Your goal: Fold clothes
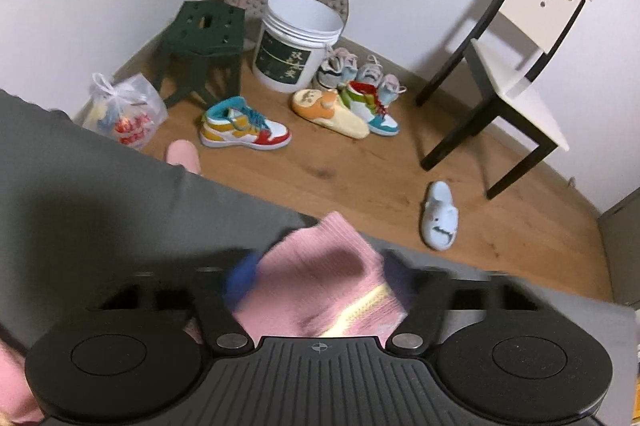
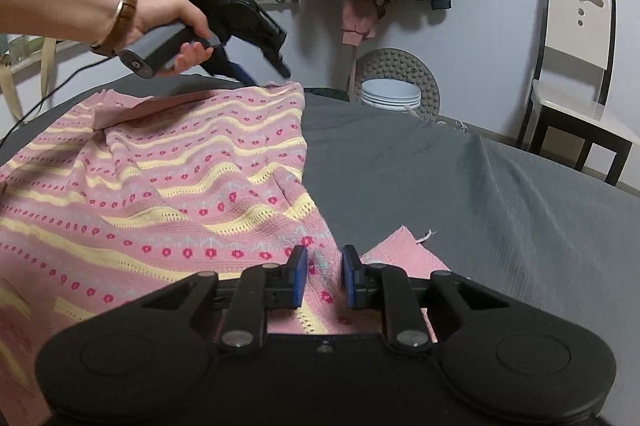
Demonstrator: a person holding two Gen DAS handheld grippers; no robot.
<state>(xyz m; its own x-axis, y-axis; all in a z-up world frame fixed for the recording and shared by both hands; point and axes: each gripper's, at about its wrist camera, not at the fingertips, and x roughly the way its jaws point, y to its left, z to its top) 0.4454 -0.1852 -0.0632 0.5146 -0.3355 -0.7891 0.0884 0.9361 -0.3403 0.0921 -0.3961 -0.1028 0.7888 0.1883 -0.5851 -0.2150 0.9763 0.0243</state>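
Pink knit sweater (image 2: 168, 185) spread across grey bed sheet (image 2: 480, 193), pinched at two edges.

Ribbed at the hem, banded with wavy yellow openwork stripes and rows of small red flowers; rumpled from 9 o'clock to centre of the right wrist view. Right gripper (image 2: 325, 276) clamped on a fold of the knit between blue pads (image 2: 299, 278), jaws nearly closed. Left gripper (image 1: 320, 282) holding a bunched pink corner, jaws narrowed on the cloth, held by a hand (image 2: 176, 25) at 10 o'clock. Beyond the bed, at 12 o'clock in the left wrist view: white plastic bucket (image 1: 296, 41), contents unseen; tied plastic bag (image 1: 124, 109) of colourful items at 10 o'clock; green stool (image 1: 204, 45), bright sneakers (image 1: 244, 125), white chair (image 1: 516, 65) on the wood floor (image 1: 360, 177).
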